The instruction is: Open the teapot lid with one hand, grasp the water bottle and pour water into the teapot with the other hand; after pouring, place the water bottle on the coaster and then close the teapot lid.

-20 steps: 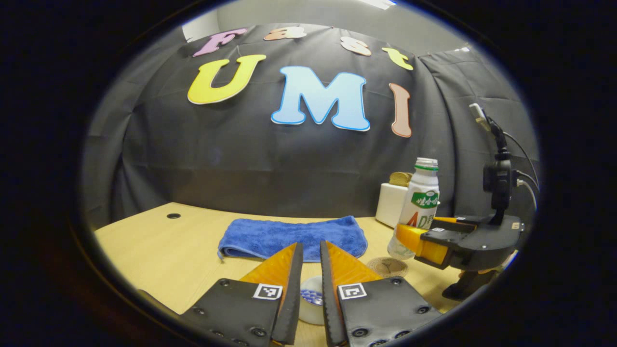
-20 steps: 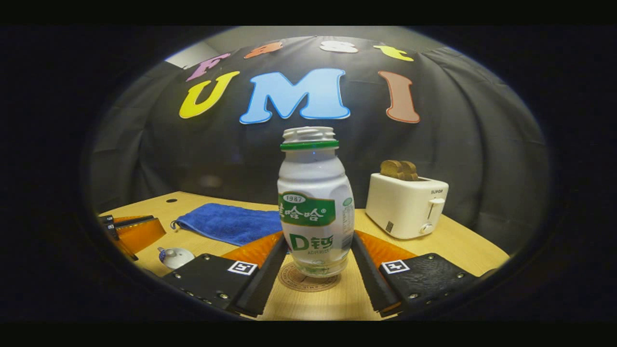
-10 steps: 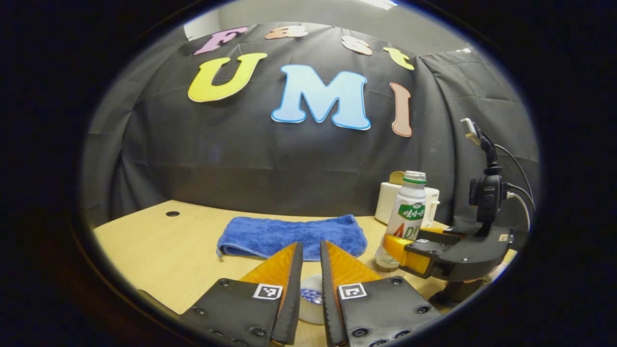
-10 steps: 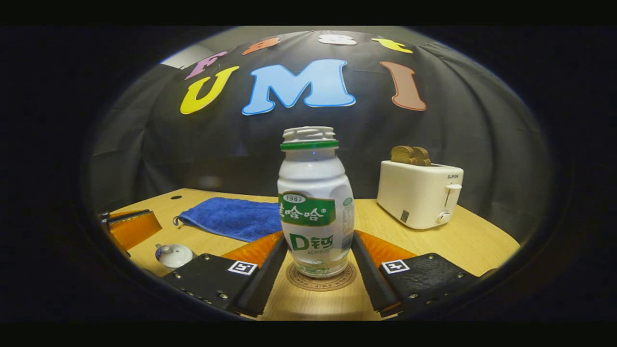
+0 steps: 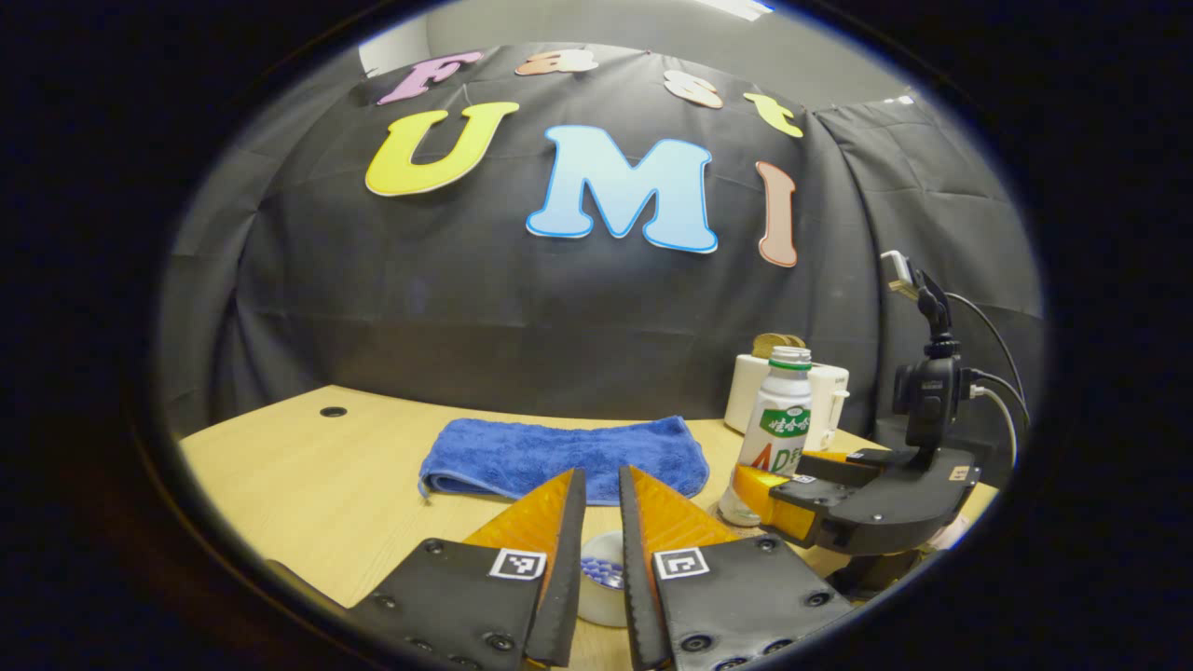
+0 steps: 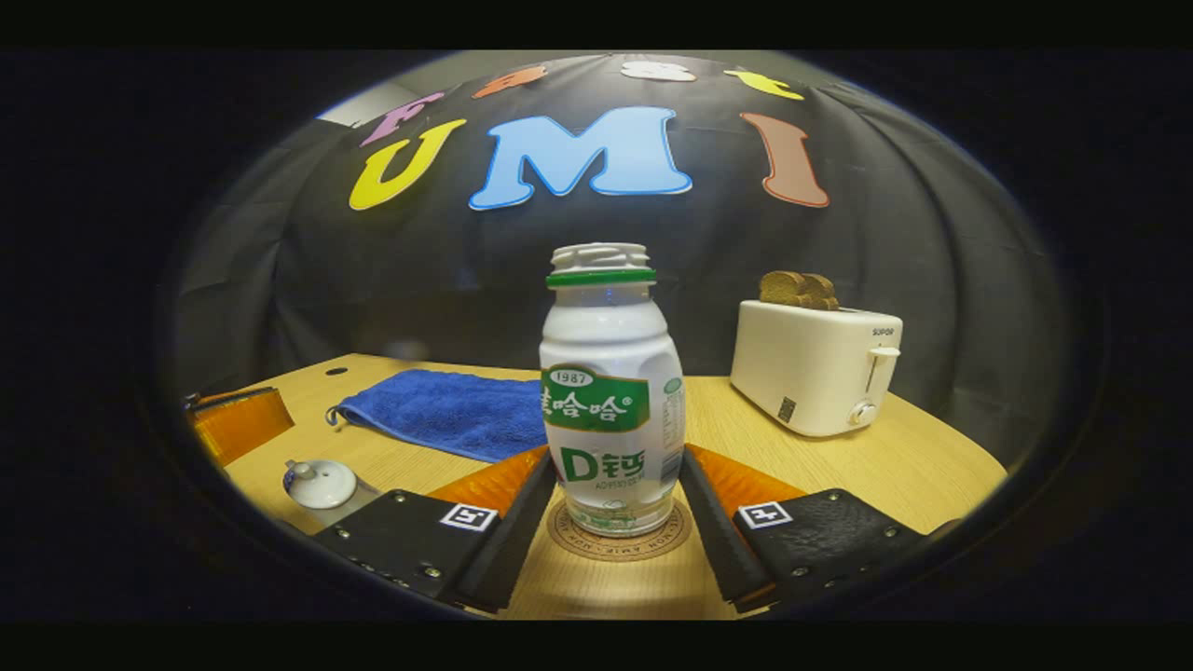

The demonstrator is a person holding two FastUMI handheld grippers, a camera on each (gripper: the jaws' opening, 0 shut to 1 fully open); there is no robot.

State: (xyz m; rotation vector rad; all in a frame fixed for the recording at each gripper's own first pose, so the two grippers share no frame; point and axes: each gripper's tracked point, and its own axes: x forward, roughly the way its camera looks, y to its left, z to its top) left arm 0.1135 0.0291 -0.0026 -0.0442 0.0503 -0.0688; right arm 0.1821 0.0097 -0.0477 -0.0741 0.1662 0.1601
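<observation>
In the right gripper view, the right hand-held gripper (image 6: 610, 503) has its two fingers against either side of the water bottle (image 6: 610, 410), which stands upright with its base on the round coaster (image 6: 617, 536) lying between the fingers on the tabletop (image 6: 895, 466). The bottle has no cap. Ahead and to the right of this hand-held gripper stands a white toaster (image 6: 813, 365) with bread in its slots; ahead and to the left lies a folded blue towel (image 6: 447, 415). Far to its left sits a white teapot lid (image 6: 319, 483).

In the left gripper view, the left hand-held gripper (image 5: 601, 559) has its fingers nearly together, a narrow gap between them, around the lid's knob (image 5: 596, 573); whether they press on it cannot be told.
</observation>
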